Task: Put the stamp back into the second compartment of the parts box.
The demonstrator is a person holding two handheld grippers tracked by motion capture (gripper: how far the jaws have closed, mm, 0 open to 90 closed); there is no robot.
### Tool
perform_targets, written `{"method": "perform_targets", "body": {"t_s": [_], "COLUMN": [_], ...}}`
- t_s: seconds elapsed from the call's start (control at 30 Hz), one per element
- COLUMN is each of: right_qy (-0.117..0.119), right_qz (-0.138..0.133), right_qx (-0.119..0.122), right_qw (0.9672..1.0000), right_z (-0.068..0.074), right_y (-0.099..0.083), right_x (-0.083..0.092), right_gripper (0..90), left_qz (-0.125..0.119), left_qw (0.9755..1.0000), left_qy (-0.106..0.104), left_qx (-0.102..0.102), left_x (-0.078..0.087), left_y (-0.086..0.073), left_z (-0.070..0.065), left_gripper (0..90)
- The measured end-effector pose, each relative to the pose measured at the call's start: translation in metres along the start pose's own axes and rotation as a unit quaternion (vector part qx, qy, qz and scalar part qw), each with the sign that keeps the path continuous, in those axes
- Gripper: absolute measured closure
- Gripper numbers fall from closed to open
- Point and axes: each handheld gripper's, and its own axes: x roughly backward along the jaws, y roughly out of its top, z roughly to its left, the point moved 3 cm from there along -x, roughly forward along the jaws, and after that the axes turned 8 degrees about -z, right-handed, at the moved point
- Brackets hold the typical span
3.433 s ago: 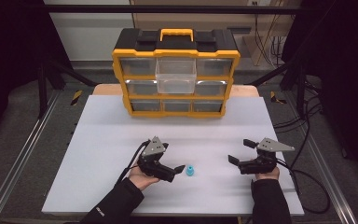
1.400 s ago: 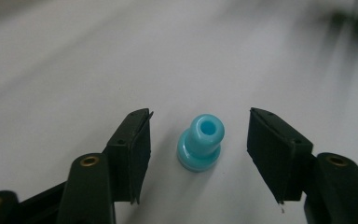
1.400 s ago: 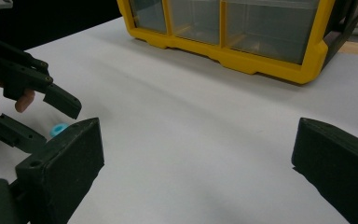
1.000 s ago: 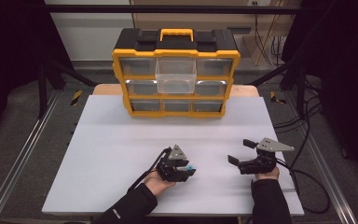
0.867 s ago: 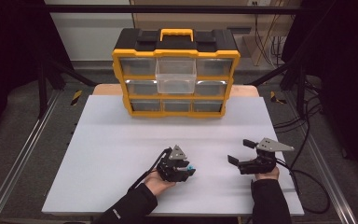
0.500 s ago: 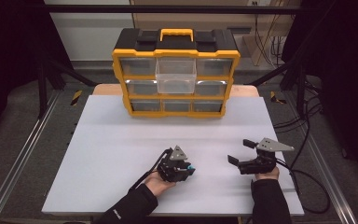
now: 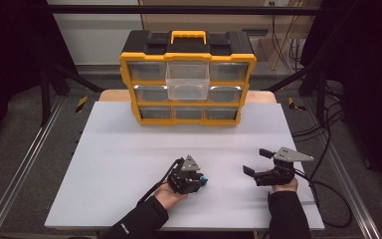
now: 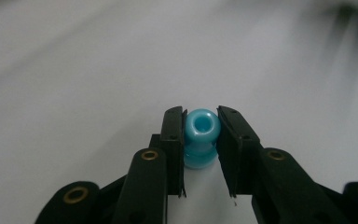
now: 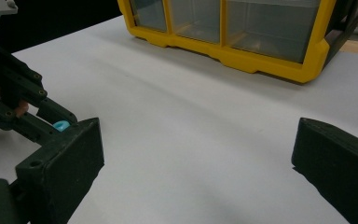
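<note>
Black claws (image 7: 203, 183) w/ brass rivets, grey triangular top plates, black cables, black sleeves (image 7: 139, 226).

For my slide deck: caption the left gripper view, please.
Left hand-held gripper shut on a small blue bead on the white table.

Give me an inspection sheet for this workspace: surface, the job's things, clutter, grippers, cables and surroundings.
Surface: white tabletop, flat, no spills seen.
Job's things: blue bead on the tabletop, clamped between the left jaws; yellow drawer cabinet at the far edge, its top middle drawer pulled out.
Clutter: nothing seen.
Grippers: left hand-held gripper has just closed on the bead, pads pressing both its sides; right hand-held gripper open, holding nothing, resting apart to the bead's right.
Cables: one trails from each gripper; more hang beyond the table's far right corner.
Surroundings: black frame posts, grey floor, metal rails along both table sides.
</note>
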Motion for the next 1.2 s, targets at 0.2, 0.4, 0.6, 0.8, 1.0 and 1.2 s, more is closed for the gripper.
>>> {"method": "perform_targets", "body": {"t_s": [0.2,0.4,0.6,0.8,1.0,1.2], "right_qy": [0.001,0.001,0.001,0.001,0.0,0.001], "right_qz": [0.0,0.001,0.001,0.001,0.001,0.001], "right_qx": [0.0,0.0,0.001,0.0,0.0,0.0], "right_qw": [1.0,1.0,1.0,1.0,1.0,1.0], "right_z": [0.0,0.0,0.0,0.0,0.0,0.0], "right_y": [0.0,0.0,0.0,0.0,0.0,0.0], "right_x": [0.0,0.0,0.0,0.0,-0.001,0.0], "right_gripper": [2.6,2.6,2.6,2.6,2.6,2.6], "left_qz": [-0.004,-0.012,-0.016,-0.019,-0.022,-0.027], "left_qw": [1.0,0.9999,0.9998,0.9997,0.9997,0.9996], "left_qy": [-0.001,-0.003,-0.006,-0.009,-0.009,-0.008], "left_qx": [0.001,0.005,0.005,0.008,0.007,0.008], "left_x": [0.001,0.004,0.008,0.011,0.015,0.02], "left_y": [0.0,0.002,0.004,0.005,0.006,0.009], "left_z": [0.0,0.001,0.003,0.004,0.006,0.008], "left_gripper": [72.4,72.5,72.5,72.5,72.5,72.5]}}
